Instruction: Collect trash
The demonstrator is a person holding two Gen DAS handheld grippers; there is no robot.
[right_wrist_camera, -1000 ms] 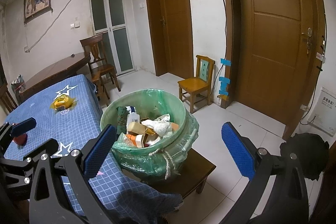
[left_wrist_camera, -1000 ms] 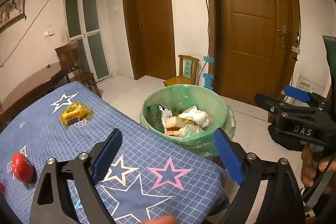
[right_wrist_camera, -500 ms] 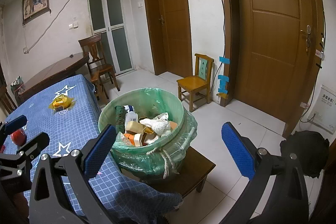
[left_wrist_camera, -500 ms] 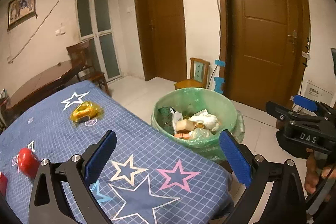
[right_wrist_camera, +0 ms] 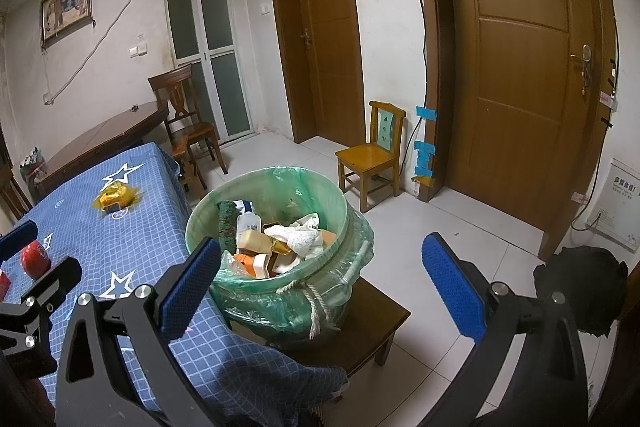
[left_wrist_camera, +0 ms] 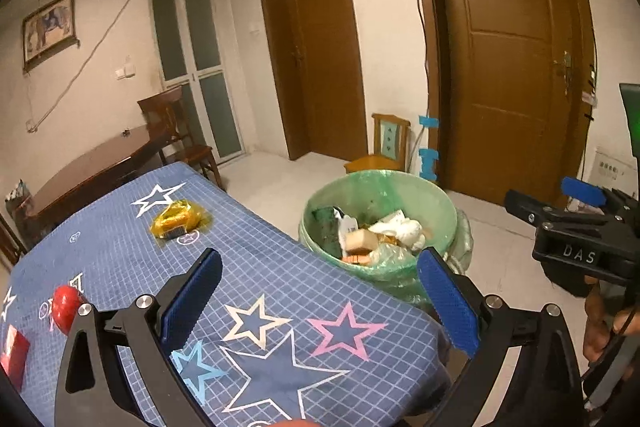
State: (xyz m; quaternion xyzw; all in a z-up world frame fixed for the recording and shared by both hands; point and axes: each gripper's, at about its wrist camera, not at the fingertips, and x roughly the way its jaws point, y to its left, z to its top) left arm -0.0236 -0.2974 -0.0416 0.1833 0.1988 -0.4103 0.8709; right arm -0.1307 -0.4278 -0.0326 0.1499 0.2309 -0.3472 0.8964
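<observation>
Where the table's blue star-printed cloth (left_wrist_camera: 280, 279) ends, a bin lined with a green bag (right_wrist_camera: 320, 187) stands just beside it on a low dark wooden stool (right_wrist_camera: 380, 323), filled with cartons, crumpled white paper and wrappers. Left gripper (left_wrist_camera: 320, 291): jaws spread wide, blue pads apart, nothing between them, poised over the near end of the cloth. Right gripper (right_wrist_camera: 324, 279): jaws likewise released and empty, framing the bin from the near side; the hand (left_wrist_camera: 600, 323) that carries it shows at the right edge of the left wrist view. Trash remaining on the cloth: one crinkled yellow wrapper (left_wrist_camera: 176, 219) lying beside a white star toward the far end, well apart from both grippers; one round red object (left_wrist_camera: 66, 309) near the left edge; one flat red item (left_wrist_camera: 14, 355) just beside it, cut off by the frame so its kind cannot be told. Room fittings: small yellow wooden chair (right_wrist_camera: 372, 155) against the wall behind the bin, dark wooden chair (right_wrist_camera: 184, 119) at a brown table (right_wrist_camera: 100, 139), two brown doors, framed picture (right_wrist_camera: 66, 7) on the left wall, black bag (right_wrist_camera: 580, 291) on the tiled floor at right.
</observation>
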